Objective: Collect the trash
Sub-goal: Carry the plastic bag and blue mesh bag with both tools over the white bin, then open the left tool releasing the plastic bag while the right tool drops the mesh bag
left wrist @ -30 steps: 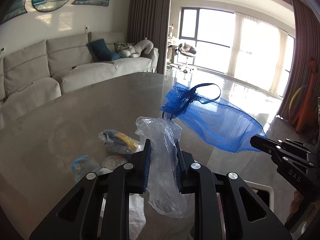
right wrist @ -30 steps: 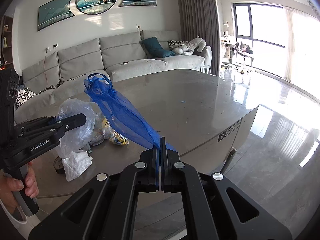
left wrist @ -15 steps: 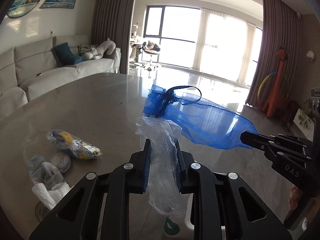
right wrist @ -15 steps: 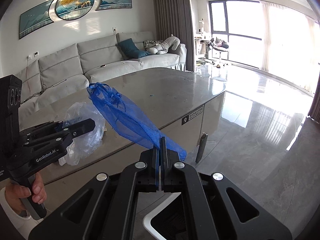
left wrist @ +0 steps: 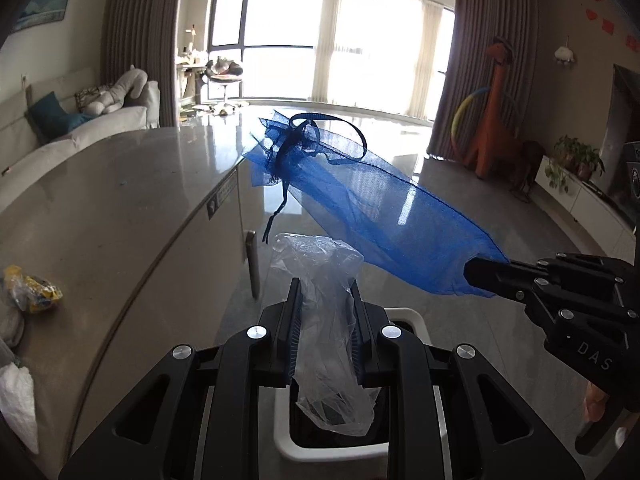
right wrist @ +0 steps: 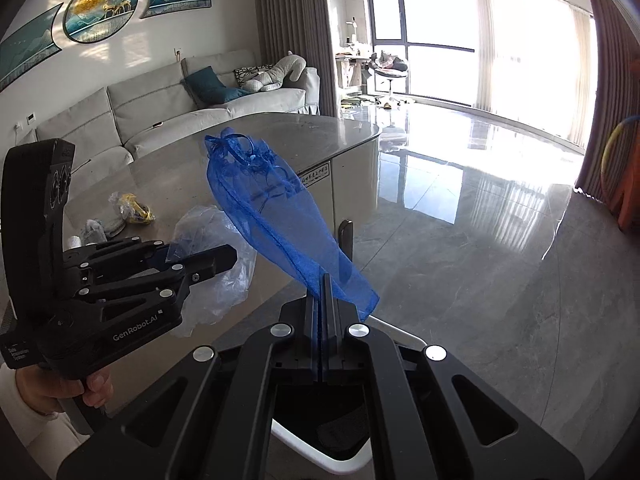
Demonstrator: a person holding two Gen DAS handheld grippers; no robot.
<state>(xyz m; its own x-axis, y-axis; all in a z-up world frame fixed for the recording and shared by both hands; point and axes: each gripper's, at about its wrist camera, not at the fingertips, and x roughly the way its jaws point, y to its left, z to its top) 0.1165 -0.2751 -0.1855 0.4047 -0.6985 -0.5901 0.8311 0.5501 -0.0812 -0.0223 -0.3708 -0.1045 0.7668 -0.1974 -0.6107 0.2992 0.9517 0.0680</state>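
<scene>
Both grippers have swung off the counter since the earlier frames; a white-rimmed bin now sits beneath them, where counter surface lay before.

Left wrist view, nearest first: my left gripper [left wrist: 324, 300] is clamped on a clear plastic bag [left wrist: 326, 320], which stands crumpled above the pads and hangs below them over the dark mouth of the bin [left wrist: 288, 446] at lower centre. At right of frame my right gripper [left wrist: 474, 274] enters with its jaws fully closed on the tail of a blue mesh pouch [left wrist: 360, 204]. The pouch slants up toward centre frame, drawstring end uppermost, clear of the counter. At the left edge, on the counter [left wrist: 100, 220], lie a yellow-printed wrapper [left wrist: 34, 294] and a white crumpled tissue [left wrist: 18, 400]. A sofa occupies the upper left; an orange dinosaur toy stands at the upper right.

Right wrist view: the right gripper [right wrist: 323, 280] pinches the pouch [right wrist: 272, 208] at lower centre, with the bin rim [right wrist: 344, 466] showing below the fingers. At lower left a hand [right wrist: 94, 390] holds the left gripper [right wrist: 228, 258], the plastic bag [right wrist: 216, 276] bulging behind its fingers. The wrapper [right wrist: 134, 206] lies farther back on the counter [right wrist: 312, 136].
</scene>
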